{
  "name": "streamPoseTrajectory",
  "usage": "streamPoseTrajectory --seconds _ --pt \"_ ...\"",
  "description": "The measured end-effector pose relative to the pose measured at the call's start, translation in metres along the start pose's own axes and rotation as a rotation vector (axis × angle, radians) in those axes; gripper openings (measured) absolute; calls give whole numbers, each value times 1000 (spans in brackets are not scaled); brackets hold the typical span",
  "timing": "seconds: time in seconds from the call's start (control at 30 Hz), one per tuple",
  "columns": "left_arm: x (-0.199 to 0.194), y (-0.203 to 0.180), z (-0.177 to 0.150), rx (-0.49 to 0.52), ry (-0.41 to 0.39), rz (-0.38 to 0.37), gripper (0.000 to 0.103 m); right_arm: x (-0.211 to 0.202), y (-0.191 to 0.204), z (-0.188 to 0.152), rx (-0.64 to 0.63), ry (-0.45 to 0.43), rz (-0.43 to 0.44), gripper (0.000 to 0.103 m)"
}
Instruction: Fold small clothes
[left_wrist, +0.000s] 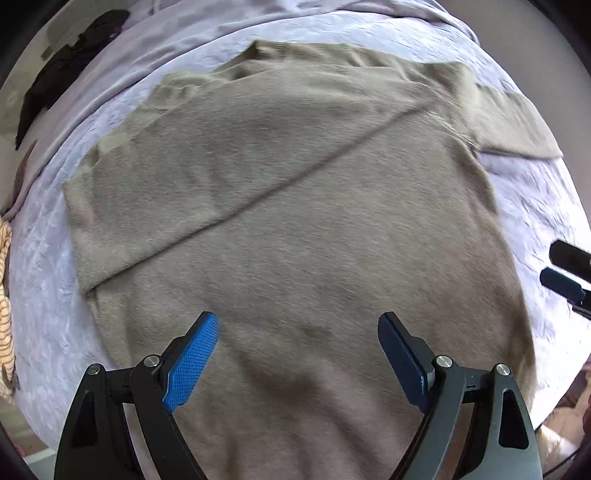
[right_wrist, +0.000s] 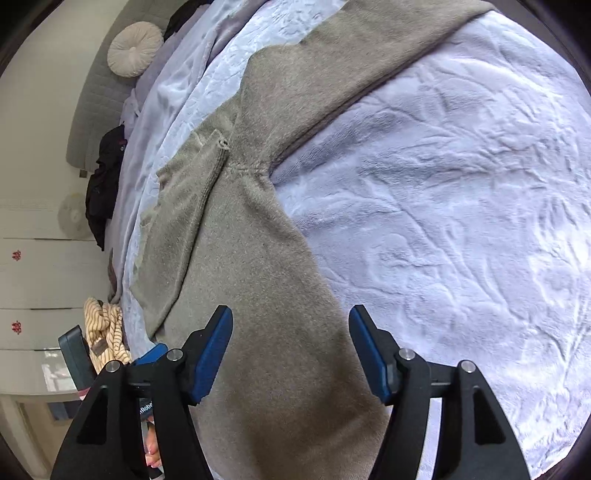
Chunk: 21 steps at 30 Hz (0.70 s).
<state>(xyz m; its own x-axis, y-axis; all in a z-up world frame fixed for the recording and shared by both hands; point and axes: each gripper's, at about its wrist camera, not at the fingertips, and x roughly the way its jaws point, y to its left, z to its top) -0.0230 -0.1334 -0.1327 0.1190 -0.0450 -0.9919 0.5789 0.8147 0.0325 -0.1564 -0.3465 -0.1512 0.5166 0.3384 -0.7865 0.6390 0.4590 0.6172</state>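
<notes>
A grey-brown fuzzy sweater (left_wrist: 295, 206) lies spread flat on a pale lilac bedspread (left_wrist: 44, 288). One sleeve is folded diagonally across its body, and the other sleeve (left_wrist: 517, 125) sticks out at the upper right. My left gripper (left_wrist: 297, 332) hangs open above the sweater's lower body with nothing between its fingers. In the right wrist view the same sweater (right_wrist: 258, 258) runs up the middle, its free sleeve (right_wrist: 369, 48) stretched toward the top. My right gripper (right_wrist: 291, 325) stands open over the sweater's side edge, nothing held. Its fingertips (left_wrist: 561, 282) show at the right edge of the left wrist view.
A dark garment (left_wrist: 70, 70) lies at the bed's far left edge. A cream striped garment (right_wrist: 103, 332) sits at the bed's side, and a round cushion (right_wrist: 135, 48) leans on the grey headboard. Bare bedspread (right_wrist: 461, 203) spreads to the right of the sweater.
</notes>
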Motion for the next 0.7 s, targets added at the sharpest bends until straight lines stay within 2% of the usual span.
streamPoseTrajectory --seconds 0.17,0.37,0.47,0.5,0.7 --pt "-10 -22 1 32 -6 -25 89 -18 -9 4 5 -56 -16 69" --pt "-11 -42 2 46 -23 -26 89 -26 -23 4 23 -103 13 69" --pt "-2 -39 3 36 -24 -28 89 -22 -34 3 42 -112 27 69" --pt "8 -24 8 30 -20 -33 89 -19 -39 3 52 -110 31 69" --pt "14 -22 13 -2 -17 -41 89 -10 -45 13 58 -114 42 69"
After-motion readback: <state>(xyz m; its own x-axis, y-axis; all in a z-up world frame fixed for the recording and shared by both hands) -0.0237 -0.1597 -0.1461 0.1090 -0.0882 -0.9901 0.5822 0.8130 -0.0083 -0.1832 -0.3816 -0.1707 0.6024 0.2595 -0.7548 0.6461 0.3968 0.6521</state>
